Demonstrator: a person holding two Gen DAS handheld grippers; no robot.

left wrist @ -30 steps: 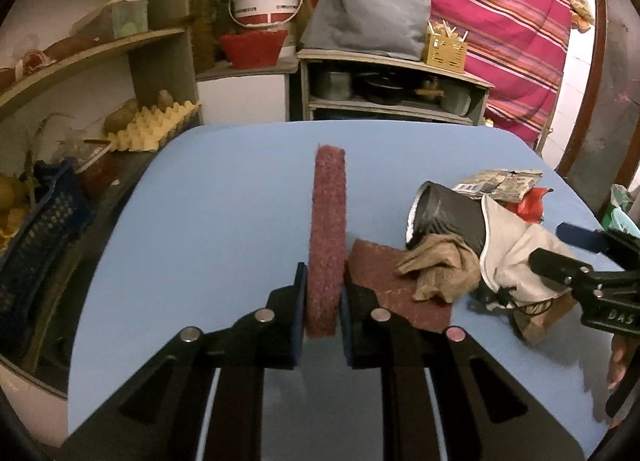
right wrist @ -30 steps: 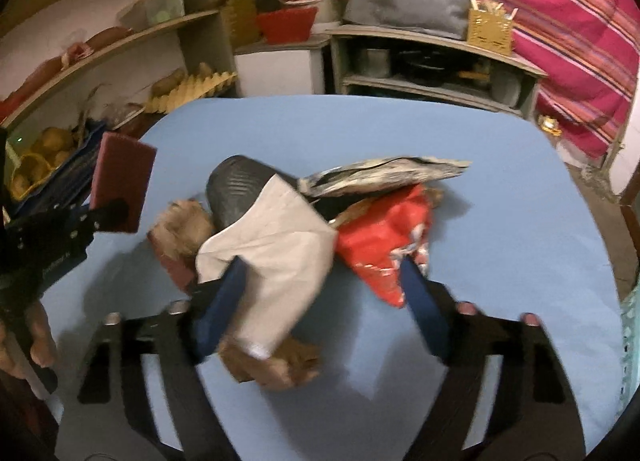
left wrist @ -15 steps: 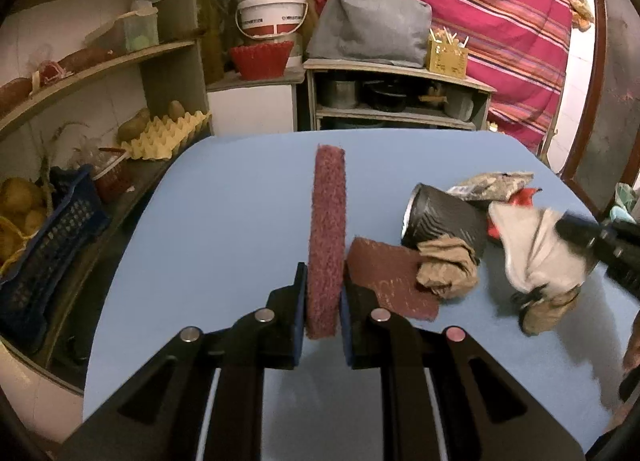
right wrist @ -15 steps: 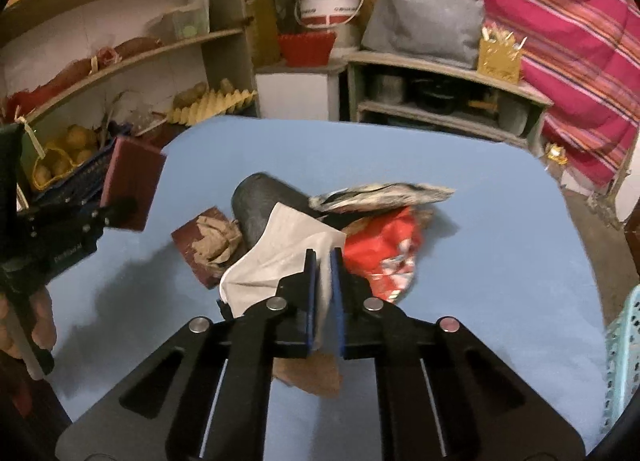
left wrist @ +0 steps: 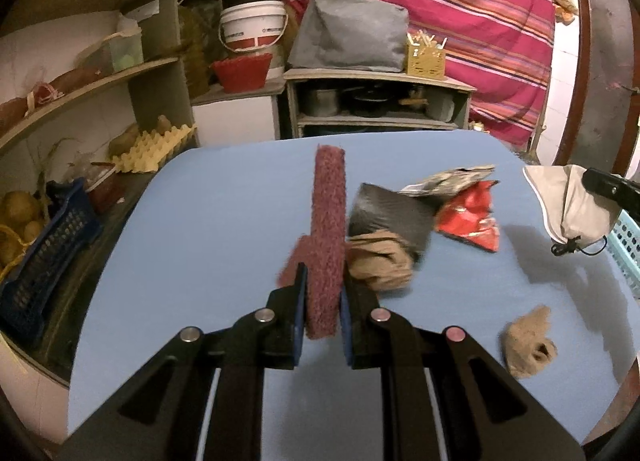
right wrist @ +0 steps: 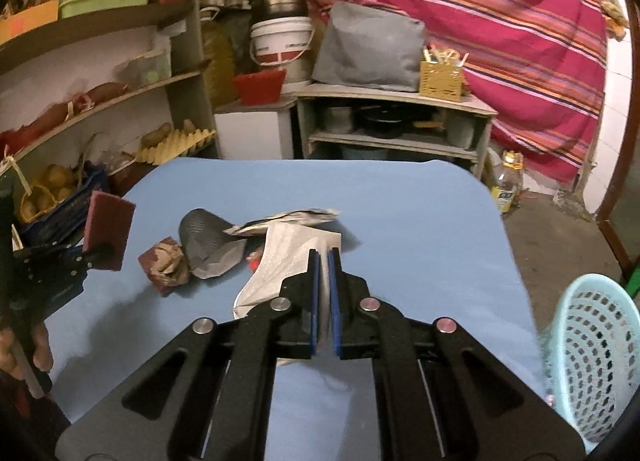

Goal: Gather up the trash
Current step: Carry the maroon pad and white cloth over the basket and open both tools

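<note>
My left gripper (left wrist: 323,285) is shut on a maroon scouring pad (left wrist: 326,229), held on edge above the blue table (left wrist: 224,221); it also shows in the right wrist view (right wrist: 109,237). My right gripper (right wrist: 324,261) is shut on a white cloth bag (right wrist: 280,261), lifted off the table; in the left wrist view the bag (left wrist: 568,201) hangs at the right. On the table lie a black wrapper (left wrist: 388,213), a crumpled brown paper (left wrist: 378,261), a red wrapper (left wrist: 472,217), a silvery wrapper (left wrist: 448,179) and another brown paper ball (left wrist: 528,345).
A light blue perforated basket (right wrist: 592,361) stands off the table's right edge. A second maroon pad (right wrist: 154,265) lies under the crumpled paper. Shelves with potatoes and a dark blue crate (left wrist: 44,261) flank the left side. A low shelf unit (left wrist: 376,101) stands behind.
My right gripper has lifted the white bag up and to the right, away from the pile. A brown paper ball has dropped onto the table. The left gripper still holds the pad.
</note>
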